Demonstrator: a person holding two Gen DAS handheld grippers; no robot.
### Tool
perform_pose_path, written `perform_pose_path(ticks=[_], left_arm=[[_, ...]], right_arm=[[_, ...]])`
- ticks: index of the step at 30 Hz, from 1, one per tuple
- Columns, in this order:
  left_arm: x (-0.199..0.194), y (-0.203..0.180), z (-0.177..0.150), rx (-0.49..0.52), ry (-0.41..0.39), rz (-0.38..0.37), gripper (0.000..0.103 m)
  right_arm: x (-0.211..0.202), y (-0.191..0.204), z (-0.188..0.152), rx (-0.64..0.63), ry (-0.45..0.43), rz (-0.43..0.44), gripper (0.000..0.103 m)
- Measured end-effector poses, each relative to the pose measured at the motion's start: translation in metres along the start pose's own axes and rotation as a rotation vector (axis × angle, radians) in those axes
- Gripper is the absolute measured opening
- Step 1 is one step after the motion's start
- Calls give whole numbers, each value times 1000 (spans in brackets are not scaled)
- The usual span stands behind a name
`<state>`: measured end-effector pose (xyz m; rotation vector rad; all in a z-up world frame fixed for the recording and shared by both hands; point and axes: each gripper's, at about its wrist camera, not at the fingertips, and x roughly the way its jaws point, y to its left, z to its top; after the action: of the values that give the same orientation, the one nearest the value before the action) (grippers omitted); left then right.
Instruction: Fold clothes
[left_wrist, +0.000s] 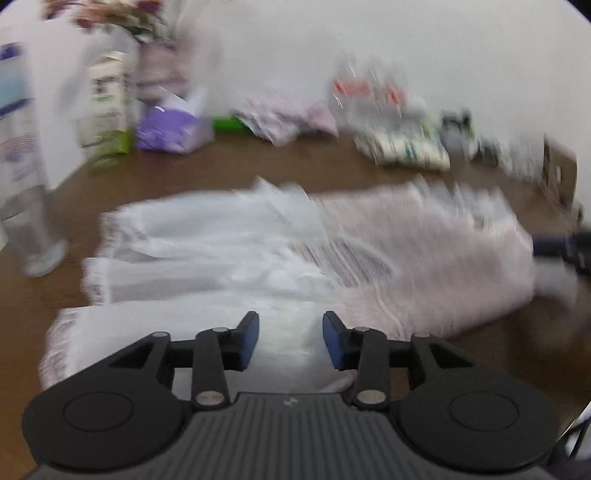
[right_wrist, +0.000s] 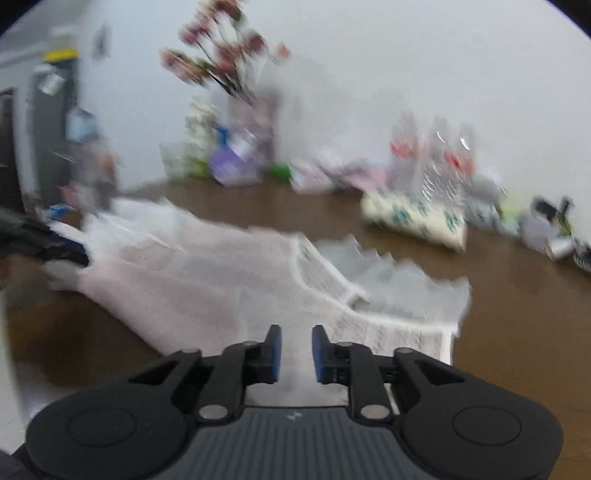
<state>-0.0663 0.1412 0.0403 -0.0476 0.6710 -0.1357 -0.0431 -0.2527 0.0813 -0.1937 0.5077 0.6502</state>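
Observation:
A pale pink garment with white frilly parts (left_wrist: 424, 258) lies spread on the brown table (left_wrist: 184, 173); both views are motion-blurred. My left gripper (left_wrist: 290, 339) is open, with its blue-padded fingers above the white near edge of the garment. My right gripper (right_wrist: 296, 352) is open with a narrower gap, over the garment's near edge (right_wrist: 229, 295). The right gripper shows at the right edge of the left wrist view (left_wrist: 565, 247). The left gripper shows at the left edge of the right wrist view (right_wrist: 44, 243). Neither holds cloth that I can see.
Along the wall stand a flower vase (right_wrist: 251, 122), a carton (left_wrist: 109, 103), a purple pack (left_wrist: 173, 129), clear bottles (right_wrist: 432, 155), a patterned pouch (right_wrist: 413, 218) and small clutter. A clear cylinder (left_wrist: 26, 192) stands at the left. A cardboard box (left_wrist: 559, 177) sits at the right.

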Motion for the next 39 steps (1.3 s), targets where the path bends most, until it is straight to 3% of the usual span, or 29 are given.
perform_pose_path(ticks=[2,4,5,6,8,9,14,18,20,23,24,26,27,28,31,33,36,38,39], left_arm=[[-7,0,4,-27,-18,23,43],[2,-13,7,14,-12,54,43],[9,-20,7,46,-9,73,43],[13,-23,3,54,1,90,42],[23,-25,-4,68,31,120,40],[25,-25,-9,70,29,127,38],[13,-23,-15,42,44,91,36],[-3,-37,-26,94,61,63,36],[-14,-37,-27,104,89,25,35],[-44,-37,-15,74,-24,-58,35],[-55,-37,-11,64,-62,-86,34],[-46,-60,-9,123,-58,-121,32],[-41,-71,-7,152,-55,-139,26],[-31,-80,-11,186,-30,-126,18],[-6,-99,-24,257,28,-86,17],[-2,-89,-35,218,15,-95,18],[-2,-77,-37,138,-2,-114,21],[-11,-75,-22,120,33,-127,26],[-22,-72,-9,147,14,-141,30]], right_arm=[[-4,11,-2,-63,-24,101,54],[10,25,-8,-157,6,112,52],[17,32,-11,-204,22,117,48],[24,37,-14,-243,38,122,36],[38,31,-12,-205,74,121,19],[38,29,-12,-175,89,133,0],[22,18,-15,-101,172,210,0],[-6,22,-27,-87,221,265,0],[-20,26,-32,-86,233,252,2],[-41,31,-23,-79,157,235,16],[-42,31,-17,-48,111,252,16],[-31,31,-4,42,53,243,15],[-17,33,3,94,44,214,7],[-3,36,4,114,56,199,5],[32,39,1,128,107,103,5],[40,33,-1,147,110,41,4],[42,26,4,139,130,40,2],[43,23,10,122,153,43,4],[33,19,21,118,123,50,8]])
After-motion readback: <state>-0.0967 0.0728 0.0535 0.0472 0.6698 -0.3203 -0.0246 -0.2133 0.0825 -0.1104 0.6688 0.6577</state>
